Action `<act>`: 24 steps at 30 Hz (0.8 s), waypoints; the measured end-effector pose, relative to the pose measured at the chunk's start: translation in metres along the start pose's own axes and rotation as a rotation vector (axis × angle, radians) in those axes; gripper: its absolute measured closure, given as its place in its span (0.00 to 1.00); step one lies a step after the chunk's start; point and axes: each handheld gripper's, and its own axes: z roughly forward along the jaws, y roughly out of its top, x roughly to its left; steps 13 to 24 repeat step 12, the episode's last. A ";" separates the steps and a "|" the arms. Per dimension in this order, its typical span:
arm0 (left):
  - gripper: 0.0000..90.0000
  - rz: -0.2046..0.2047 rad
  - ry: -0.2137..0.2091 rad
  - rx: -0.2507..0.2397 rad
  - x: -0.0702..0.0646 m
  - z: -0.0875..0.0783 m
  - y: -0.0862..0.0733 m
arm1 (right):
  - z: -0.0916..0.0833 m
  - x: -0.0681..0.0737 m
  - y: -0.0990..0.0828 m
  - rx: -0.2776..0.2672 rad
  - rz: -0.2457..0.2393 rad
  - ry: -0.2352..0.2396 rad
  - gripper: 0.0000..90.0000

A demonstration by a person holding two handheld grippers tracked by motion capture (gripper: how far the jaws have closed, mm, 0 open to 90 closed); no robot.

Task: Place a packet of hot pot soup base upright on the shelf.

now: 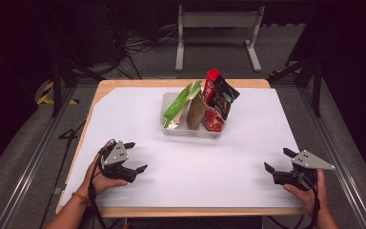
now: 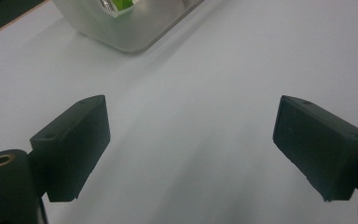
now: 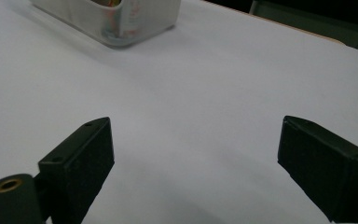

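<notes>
The desk (image 1: pixel 138 119), covered in white, spans the frame centre. A translucent bin (image 1: pixel 190 130) sits at upper centre, holding upright snack bags: green (image 1: pixel 175 109), tan (image 1: pixel 196 110), and red-black (image 1: pixel 220 95). The left claw (image 1: pixel 136 156) rests at lower left, jaws apart, empty. The right claw (image 1: pixel 277 160) rests at lower right, jaws apart, empty.

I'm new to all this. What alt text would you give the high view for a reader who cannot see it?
A person's hands hold the left gripper and the right gripper, both open, low over a white-covered table. Between and beyond them stands a clear bin holding a green snack bag, a brown pouch and red packets.
</notes>
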 end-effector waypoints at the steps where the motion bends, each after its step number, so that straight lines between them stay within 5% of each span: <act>1: 0.13 -0.001 -0.002 0.002 0.000 0.000 0.000 | 0.000 0.000 0.000 0.001 -0.002 0.000 0.12; 24: 0.13 0.001 -0.006 0.019 0.001 0.004 0.000 | -0.002 0.012 0.009 0.005 -0.037 0.028 0.12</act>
